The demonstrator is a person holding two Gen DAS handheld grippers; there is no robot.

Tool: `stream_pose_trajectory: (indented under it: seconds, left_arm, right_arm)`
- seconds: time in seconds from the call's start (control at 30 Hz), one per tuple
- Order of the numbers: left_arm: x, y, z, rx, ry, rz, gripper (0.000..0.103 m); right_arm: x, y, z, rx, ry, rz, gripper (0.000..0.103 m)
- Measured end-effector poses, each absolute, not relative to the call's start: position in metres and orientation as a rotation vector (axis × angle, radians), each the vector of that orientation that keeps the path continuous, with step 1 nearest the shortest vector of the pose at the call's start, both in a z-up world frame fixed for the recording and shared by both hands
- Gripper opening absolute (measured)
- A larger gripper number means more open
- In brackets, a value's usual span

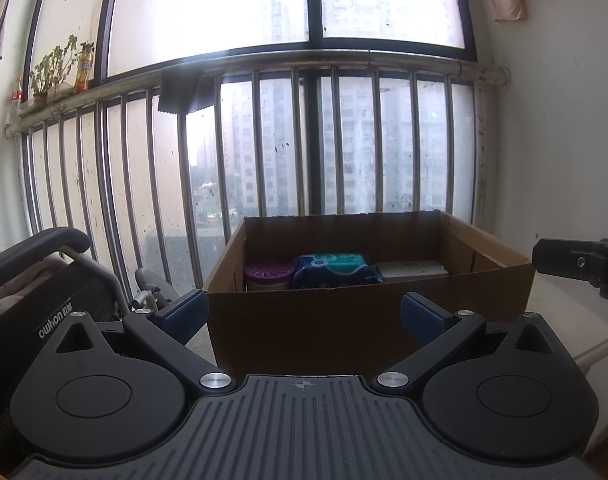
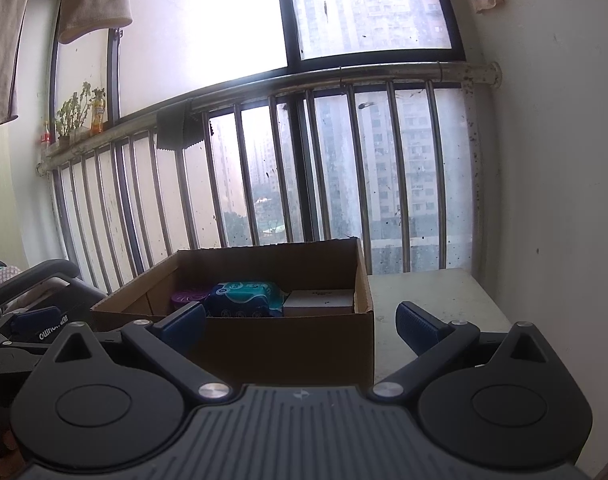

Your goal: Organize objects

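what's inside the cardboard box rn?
In the cardboard box: purple round container, blue-teal soft pack, white flat box, side by side. The near wall hides their lower parts and the floor.

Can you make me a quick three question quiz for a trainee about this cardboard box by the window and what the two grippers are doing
1. True or false: the left gripper is shut on something.
2. Multiple choice: in the cardboard box, what lies between the purple round container and the white box? A) a blue and teal soft pack B) a glass bottle C) a folded towel
3. Fill in: the right gripper is ____, and holds nothing.

Key:
1. False; its fingers are spread with nothing between them.
2. A, the blue and teal soft pack.
3. open
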State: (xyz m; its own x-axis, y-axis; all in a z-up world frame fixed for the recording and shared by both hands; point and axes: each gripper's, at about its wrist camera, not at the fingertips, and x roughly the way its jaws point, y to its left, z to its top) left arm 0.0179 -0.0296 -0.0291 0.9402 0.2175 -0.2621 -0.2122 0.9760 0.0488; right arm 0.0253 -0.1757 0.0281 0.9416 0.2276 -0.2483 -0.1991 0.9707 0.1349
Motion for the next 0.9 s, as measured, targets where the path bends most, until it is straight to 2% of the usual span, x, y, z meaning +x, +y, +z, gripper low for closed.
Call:
stream_pose_trajectory:
  seconds: [0.9]
  left_arm:
    - [0.0178, -0.0327, -0.03, 0.022, 0.277, 0.213, 0.103]
  right_arm:
    - [0.0242, -0.1812, 0.0242, 0.122, 0.28, 0.205, 0.103]
